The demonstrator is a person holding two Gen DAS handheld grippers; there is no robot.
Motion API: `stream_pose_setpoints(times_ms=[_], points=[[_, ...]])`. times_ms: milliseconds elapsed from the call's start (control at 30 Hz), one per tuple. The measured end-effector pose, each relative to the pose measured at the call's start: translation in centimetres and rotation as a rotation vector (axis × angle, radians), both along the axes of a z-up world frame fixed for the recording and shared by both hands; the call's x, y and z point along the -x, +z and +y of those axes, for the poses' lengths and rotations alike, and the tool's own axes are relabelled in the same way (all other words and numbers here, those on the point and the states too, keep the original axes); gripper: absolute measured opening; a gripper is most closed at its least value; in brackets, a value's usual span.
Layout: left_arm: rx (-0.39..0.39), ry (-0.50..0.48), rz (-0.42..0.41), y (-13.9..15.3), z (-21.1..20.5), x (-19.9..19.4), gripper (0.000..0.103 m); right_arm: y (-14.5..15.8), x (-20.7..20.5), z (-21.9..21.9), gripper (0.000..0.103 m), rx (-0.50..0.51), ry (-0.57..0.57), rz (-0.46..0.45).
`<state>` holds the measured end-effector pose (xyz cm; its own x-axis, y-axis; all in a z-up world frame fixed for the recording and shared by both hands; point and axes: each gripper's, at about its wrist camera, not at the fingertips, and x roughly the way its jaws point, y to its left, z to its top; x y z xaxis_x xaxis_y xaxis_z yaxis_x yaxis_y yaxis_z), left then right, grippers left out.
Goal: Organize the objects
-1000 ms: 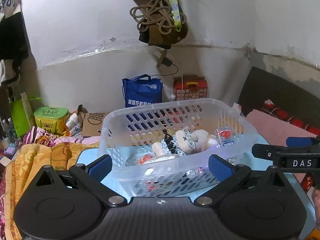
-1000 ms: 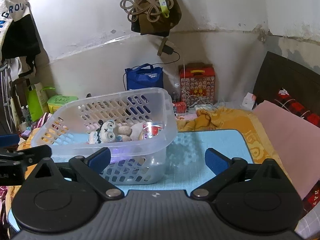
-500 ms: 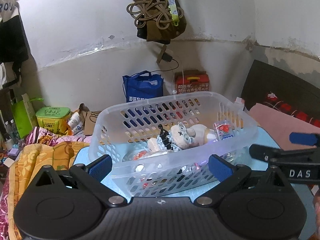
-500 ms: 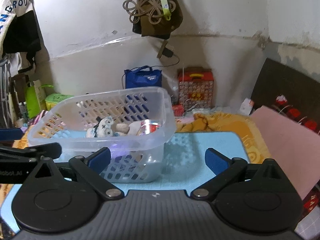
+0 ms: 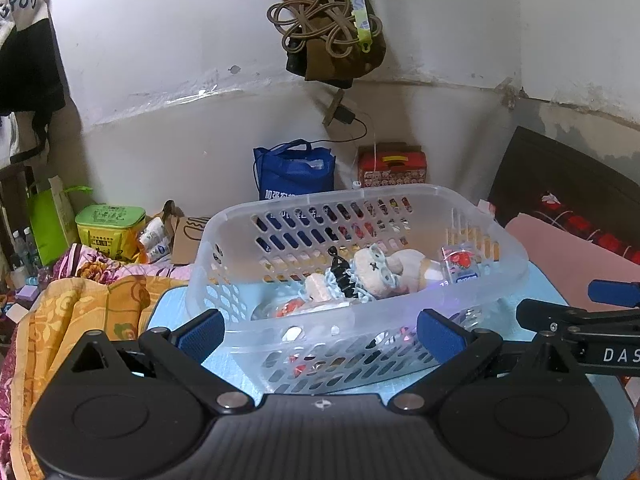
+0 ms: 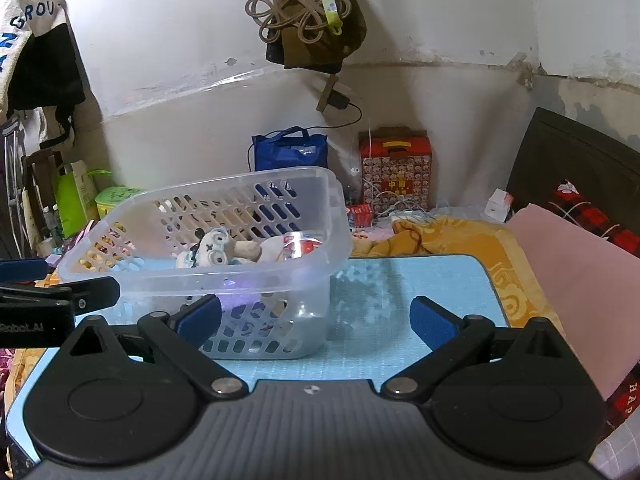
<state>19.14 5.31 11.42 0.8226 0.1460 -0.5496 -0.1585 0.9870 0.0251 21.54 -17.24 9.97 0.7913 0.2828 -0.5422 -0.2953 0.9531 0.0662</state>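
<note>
Blue mat (image 6: 400,312) is carrying a clear basket (image 5: 360,332); left gripper (image 5: 320,332) and right gripper (image 6: 316,316) are both hovering wide apart, gripping nothing.

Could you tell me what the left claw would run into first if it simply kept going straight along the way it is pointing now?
Most likely the near wall of the clear plastic basket. The open left claw points straight at it, with the wall close ahead between its fingertips, though exact depth is hard to judge.

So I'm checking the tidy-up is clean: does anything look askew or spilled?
Nothing has spilled. The basket looks tilted on the blue mat, though the fisheye may exaggerate this. The plush toy and packets lie inside it.
</note>
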Motion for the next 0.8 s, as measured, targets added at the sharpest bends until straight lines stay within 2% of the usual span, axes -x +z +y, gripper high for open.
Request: stream_pose_setpoints(times_ms=[800], points=[[-0.049,-0.007,-0.032,-0.8,0.2,0.5,0.103,-0.5,0.3,1.2,0.103,0.018,-0.001,0.006]])
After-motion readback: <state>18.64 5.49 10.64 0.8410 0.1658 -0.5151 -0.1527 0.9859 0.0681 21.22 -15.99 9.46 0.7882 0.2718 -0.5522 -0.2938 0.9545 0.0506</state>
